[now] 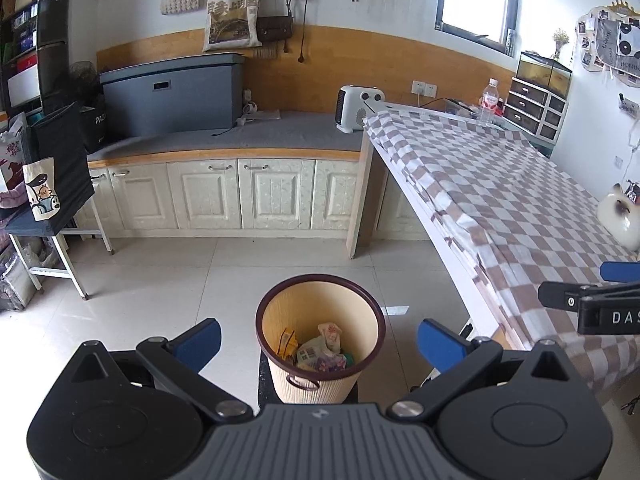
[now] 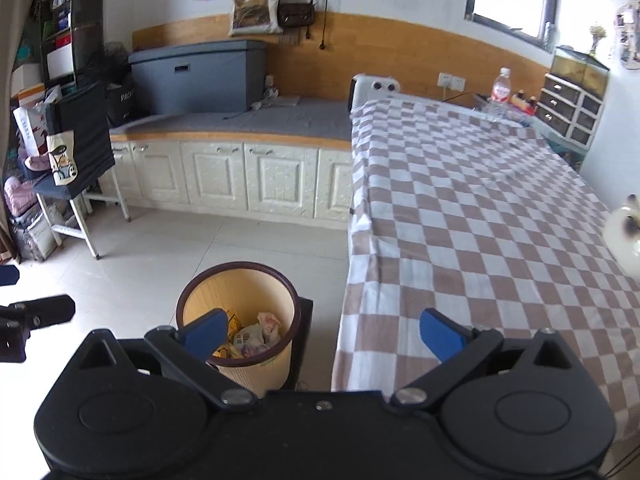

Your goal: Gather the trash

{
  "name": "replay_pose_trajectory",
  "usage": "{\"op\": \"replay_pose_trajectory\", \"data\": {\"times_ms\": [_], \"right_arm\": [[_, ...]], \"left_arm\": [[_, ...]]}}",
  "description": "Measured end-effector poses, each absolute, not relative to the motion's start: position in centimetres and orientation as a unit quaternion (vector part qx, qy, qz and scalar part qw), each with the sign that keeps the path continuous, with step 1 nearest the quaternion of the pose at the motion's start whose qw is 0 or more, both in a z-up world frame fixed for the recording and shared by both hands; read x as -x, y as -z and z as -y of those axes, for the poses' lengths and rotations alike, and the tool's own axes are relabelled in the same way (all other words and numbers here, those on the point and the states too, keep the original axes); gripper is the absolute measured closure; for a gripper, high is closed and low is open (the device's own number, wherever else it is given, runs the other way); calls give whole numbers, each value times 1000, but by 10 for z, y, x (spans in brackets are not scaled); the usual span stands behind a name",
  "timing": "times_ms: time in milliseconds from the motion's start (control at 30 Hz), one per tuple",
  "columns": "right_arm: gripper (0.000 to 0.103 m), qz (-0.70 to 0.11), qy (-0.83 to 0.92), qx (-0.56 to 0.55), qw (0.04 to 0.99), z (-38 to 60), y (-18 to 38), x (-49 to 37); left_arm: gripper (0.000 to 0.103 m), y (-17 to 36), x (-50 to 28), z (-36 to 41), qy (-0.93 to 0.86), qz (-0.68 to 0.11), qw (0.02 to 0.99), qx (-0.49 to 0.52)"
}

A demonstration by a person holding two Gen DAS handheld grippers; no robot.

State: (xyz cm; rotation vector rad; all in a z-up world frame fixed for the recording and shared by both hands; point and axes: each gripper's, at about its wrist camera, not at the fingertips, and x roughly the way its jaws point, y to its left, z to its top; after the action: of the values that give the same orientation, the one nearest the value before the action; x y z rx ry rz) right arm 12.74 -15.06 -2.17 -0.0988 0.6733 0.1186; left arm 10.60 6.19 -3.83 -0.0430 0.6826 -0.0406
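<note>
**Both grippers empty above a bin that already holds the wrappers**

The left gripper (image 1: 319,340) has its blue fingers (image 1: 199,343) spread wide apart with nothing between them. It hangs directly over the waste bin (image 1: 320,338), whose open mouth fills the gap between the pads. The right gripper (image 2: 322,336) is spread just as wide and is also empty; its left pad overlaps the bin's (image 2: 239,320) near rim in the right wrist view, while its right pad sits over the checked cloth. The tip of the right gripper also pokes into the left wrist view at the right edge, above the cloth.

The bin is a ribbed beige tub with a dark brown rim, standing on a low dark stand on the pale tiled floor (image 1: 160,288), just beside the near left corner of the table. Inside it lies the trash (image 1: 320,350): crumpled wrappers, one yellow, one white with print, and some purple and green scraps, all at the bottom.

The table is covered by a brown-and-white checked tablecloth (image 2: 480,220) that is bare over its near and middle stretch. At its far end stands a clear water bottle (image 2: 501,92) with a red label. A white cat figurine (image 1: 620,216) sits at the right edge. Beyond the floor, a row of cream cabinets (image 1: 224,196) carries a grey storage box (image 1: 172,94) and a small white heater (image 1: 358,106).
</note>
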Motion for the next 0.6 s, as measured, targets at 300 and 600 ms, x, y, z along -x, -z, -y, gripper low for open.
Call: {"op": "replay_pose_trajectory", "data": {"times_ms": [300, 600], "right_arm": [[0, -301, -27, 48, 952, 145, 22, -87], [0, -294, -4, 51, 954, 141, 27, -61]], "left_arm": [[0, 49, -79, -61, 2, -341, 940, 20], [0, 48, -60, -55, 4, -331, 944, 7]]}}
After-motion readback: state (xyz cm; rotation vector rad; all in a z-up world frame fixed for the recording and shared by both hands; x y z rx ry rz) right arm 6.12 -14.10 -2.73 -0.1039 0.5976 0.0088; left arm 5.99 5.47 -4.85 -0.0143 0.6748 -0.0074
